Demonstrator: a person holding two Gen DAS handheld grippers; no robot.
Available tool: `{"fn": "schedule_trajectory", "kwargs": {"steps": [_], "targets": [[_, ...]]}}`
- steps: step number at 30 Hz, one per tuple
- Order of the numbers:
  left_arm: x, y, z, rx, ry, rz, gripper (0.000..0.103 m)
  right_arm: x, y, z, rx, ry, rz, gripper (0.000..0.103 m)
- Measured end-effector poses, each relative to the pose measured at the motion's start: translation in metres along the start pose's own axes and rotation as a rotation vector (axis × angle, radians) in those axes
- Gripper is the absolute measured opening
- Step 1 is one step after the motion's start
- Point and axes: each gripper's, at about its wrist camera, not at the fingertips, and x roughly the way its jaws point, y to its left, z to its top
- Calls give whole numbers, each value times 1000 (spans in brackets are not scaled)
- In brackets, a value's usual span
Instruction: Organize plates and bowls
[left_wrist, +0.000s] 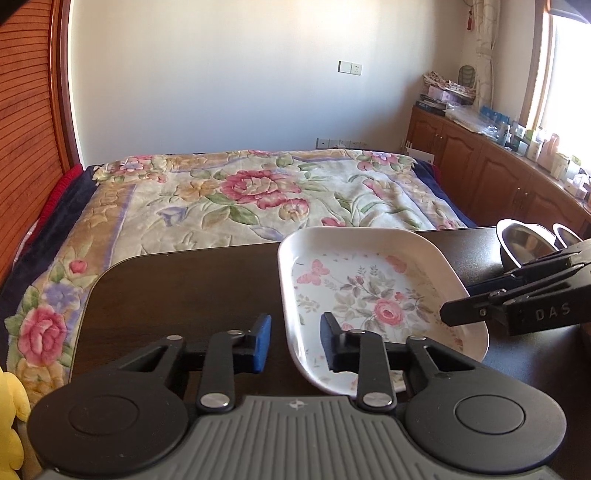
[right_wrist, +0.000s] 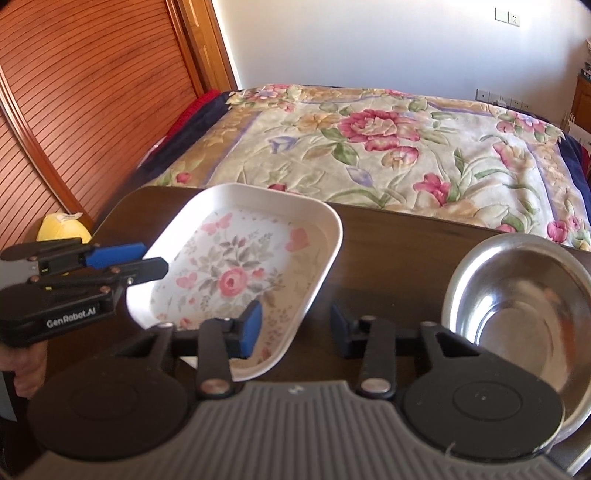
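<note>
Far left: a yellow soft toy (left_wrist: 11, 413) sits below the edge of the surface, beside a slatted wooden door (right_wrist: 92, 92). Behind the surface stands a bed (left_wrist: 258, 192) under a floral blanket.

The dark wooden surface (left_wrist: 177, 288) carries the task's things. The floral plate (left_wrist: 369, 295), white, rectangular with rounded corners and a raised rim, lies flat on it left of centre.

The left tongs (left_wrist: 295, 332) straddle the plate's left rim: the blue pad is outside over the surface, the other finger inside over the printed floor. Dark surface shows between the blue pad and the rim, so the tongs are narrowed but not clamped. A hand (right_wrist: 26, 373) holds their handle in the right wrist view.

The right tongs (right_wrist: 297, 325) straddle the plate's right rim near its close corner, the blue pad over the plate's interior and the black finger over bare surface. A gap shows on both sides of the rim; they are not gripping either. In the left wrist view their tips overlap the plate's right rim.

Right of the plate, apart from it, a steel bowl (right_wrist: 517, 306) stands upright on the surface. A second rounded rim shows just beyond it in the left wrist view; I cannot tell what it is.

Far right: wooden cabinets (left_wrist: 480, 166) run under the window, their top crowded with small items.
</note>
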Motion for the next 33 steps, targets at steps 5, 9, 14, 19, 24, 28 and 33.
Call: {"fn": "schedule_trajectory", "kwargs": {"steps": [5,9,14,19,24,28,33], "targets": [[6,0,1,-4,12,2,20,4,1,0,-3,6,-12,32],[6,-1,0,7,18,5,12,4,1,0,-1,2,-15,30],[4,-2,-1,1,28,-2,10,3,2,-2,1,2,-9,24],[-4,-3,-4,-3,31,-8,10,-2,3,-4,-2,-10,-10,24],[-18,-9,-5,-2,25,-16,11,-12,3,-8,2,-25,2,24],[-27,-12,-7,-4,21,-15,12,-19,2,-12,12,-38,9,22],[-45,-18,-7,6,6,-13,12,-30,0,-17,16,-60,31,21]]}}
